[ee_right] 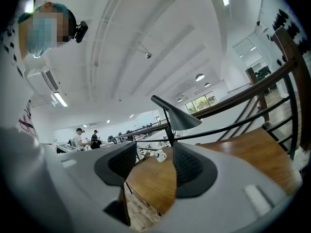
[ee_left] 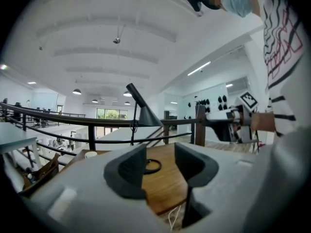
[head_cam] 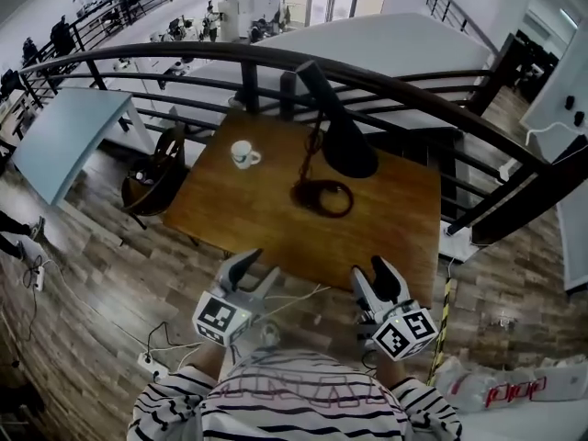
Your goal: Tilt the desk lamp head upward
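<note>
I hold both hand-held grippers low, at the near edge of the wooden table (head_cam: 257, 214), and neither touches anything. The left hand-held gripper (head_cam: 257, 266) has its jaws spread, with only bare tabletop and a strip of floor showing in the gap in its own view (ee_left: 160, 152). The right hand-held gripper (head_cam: 372, 278) is spread as well, and its view (ee_right: 154, 154) shows nothing between the jaws but table and floor. Each carries a cube with black-and-white square markers, which are patterns and not letters. The black desk lamp (head_cam: 344, 136) stands toward the far side of the table, well apart from both hand-held grippers, close to the dark curved railing (head_cam: 184, 55). Its ring-shaped base (head_cam: 323, 197) lies flat on the wood, a thin stem rises from it, and the cone-shaped lamp head (ee_right: 177, 115) hangs with its wide mouth facing down under a slanted arm. To the left of the lamp, apart from it, a white mug (head_cam: 243, 153) stands upright; it bears a small dark mark that is too small to read. At the lower right of the head view lies a white bag (head_cam: 514, 389) with red lettering that I cannot make out. A white power strip (head_cam: 147, 363) rests on the wood floor by my left side.
</note>
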The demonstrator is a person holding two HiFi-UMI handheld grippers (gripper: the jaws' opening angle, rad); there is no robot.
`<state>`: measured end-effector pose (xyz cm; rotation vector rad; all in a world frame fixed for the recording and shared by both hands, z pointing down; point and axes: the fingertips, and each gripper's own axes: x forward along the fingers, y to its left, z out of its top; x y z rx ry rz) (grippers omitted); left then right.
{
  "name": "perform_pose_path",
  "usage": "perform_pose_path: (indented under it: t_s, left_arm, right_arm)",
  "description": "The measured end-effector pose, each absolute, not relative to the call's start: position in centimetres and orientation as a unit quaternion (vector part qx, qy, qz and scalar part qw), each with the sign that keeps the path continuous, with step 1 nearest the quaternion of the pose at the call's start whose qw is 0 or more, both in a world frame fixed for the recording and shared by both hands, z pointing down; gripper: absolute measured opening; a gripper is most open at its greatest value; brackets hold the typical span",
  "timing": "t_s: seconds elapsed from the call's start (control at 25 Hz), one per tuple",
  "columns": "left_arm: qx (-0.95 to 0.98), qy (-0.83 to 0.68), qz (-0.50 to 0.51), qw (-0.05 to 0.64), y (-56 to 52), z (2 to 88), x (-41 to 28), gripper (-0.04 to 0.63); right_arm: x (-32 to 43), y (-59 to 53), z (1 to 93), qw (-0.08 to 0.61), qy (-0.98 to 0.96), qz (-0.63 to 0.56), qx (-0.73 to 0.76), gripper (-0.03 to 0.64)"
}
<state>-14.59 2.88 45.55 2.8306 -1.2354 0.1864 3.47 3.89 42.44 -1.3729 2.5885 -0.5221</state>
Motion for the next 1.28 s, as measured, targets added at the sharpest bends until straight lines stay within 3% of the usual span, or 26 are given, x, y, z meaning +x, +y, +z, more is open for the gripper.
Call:
perform_pose_path:
  t_s: [0.6, 1.28]
  left_arm:
    - [0.937, -0.344, 0.062, 0.03, -4.0, 47.0, -19.5, 0.189]
    - [0.924, -0.376, 0.064, 0.017, -12.1, 46.0, -15.8, 0.189]
  right_arm:
    - [-2.2, -1.6, 43.5, 0.089, 0.841, -0.176, -0.503, 0.23]
    - [1.7, -11.3, 42.7, 0.109, 0.858, -0.181, -0.468, 0.23]
